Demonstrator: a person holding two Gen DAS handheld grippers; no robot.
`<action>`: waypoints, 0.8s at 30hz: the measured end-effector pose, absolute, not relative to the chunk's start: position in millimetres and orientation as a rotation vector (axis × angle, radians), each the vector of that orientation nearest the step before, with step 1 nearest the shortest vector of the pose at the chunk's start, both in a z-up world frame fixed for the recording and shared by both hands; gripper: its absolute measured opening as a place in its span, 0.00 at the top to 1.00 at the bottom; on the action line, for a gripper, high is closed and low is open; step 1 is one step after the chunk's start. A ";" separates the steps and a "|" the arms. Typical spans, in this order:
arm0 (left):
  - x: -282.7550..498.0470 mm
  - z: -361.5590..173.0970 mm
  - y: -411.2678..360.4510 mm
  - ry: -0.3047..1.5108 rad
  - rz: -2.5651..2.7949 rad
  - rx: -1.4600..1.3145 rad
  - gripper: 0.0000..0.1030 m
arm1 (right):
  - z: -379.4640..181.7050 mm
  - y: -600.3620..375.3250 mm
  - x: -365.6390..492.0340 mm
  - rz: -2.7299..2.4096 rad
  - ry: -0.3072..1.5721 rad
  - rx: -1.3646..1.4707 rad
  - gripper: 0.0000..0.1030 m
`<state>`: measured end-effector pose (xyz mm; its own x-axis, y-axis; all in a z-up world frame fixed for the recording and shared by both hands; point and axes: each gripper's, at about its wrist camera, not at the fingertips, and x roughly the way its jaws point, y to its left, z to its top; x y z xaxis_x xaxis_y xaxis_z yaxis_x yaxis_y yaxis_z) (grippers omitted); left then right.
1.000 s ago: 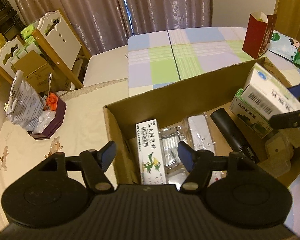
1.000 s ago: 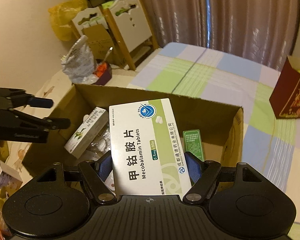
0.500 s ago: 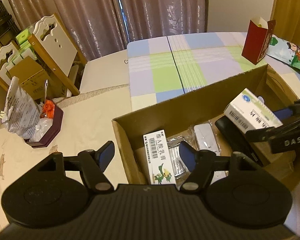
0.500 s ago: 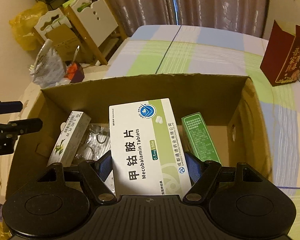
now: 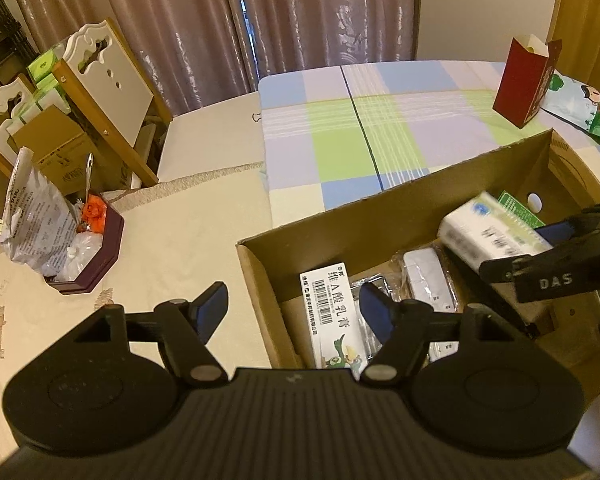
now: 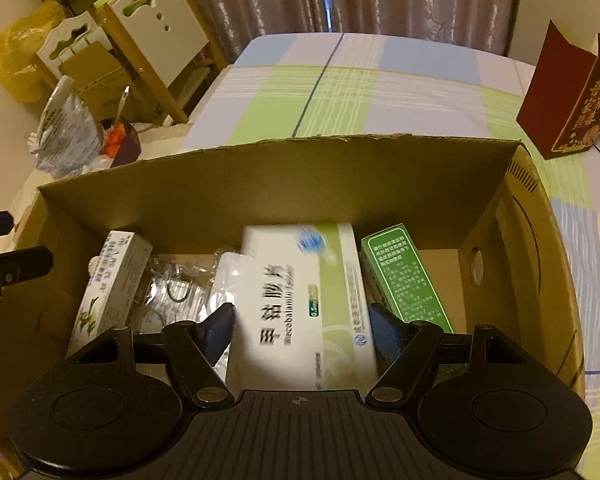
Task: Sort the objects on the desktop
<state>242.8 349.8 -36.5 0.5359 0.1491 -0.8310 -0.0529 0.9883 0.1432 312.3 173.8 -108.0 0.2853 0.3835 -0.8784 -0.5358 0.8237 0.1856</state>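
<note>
An open cardboard box (image 6: 284, 168) stands on the table and holds several items. My right gripper (image 6: 304, 320) hangs inside it with its jaws opening. The white-and-green tablet box (image 6: 300, 280) lies blurred between the fingers, and the pads stand just clear of its sides. The left wrist view shows the same tablet box (image 5: 488, 236) at my right gripper (image 5: 560, 256). Beside it lie a green carton (image 6: 404, 276), a white ointment carton (image 6: 108, 280) and clear blister packs (image 6: 176, 284). My left gripper (image 5: 292, 304) is open and empty above the box's left wall (image 5: 260, 300).
A dark red paper bag (image 5: 524, 80) and a printed snack bag (image 5: 580, 108) sit on the checked cloth behind the box. A dark octagonal tray (image 5: 100, 248) with crumpled bags lies far left on the cream cloth. White chairs (image 5: 112, 72) stand beyond.
My right gripper sank into the cardboard box and its jaws widened. The tablet box slipped forward from between them. My left gripper drifted a little left of the box.
</note>
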 end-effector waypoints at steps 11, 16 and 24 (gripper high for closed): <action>239.6 -39.5 345.2 1.006 0.129 0.093 0.28 | -92.1 151.7 299.0 0.682 1.107 -0.190 0.01; 237.3 -40.7 339.4 1.011 0.139 0.089 0.28 | -86.8 147.8 290.8 0.685 1.110 -0.222 0.01; 228.3 -36.9 321.7 1.003 0.149 0.076 0.20 | -71.5 136.5 278.0 0.673 1.075 -0.239 0.01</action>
<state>228.3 321.7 -36.9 0.5286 0.1601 -0.8337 -0.0897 0.9871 0.1326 278.0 136.5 -71.5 0.3011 0.3893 -0.8705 -0.6127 0.7785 0.1362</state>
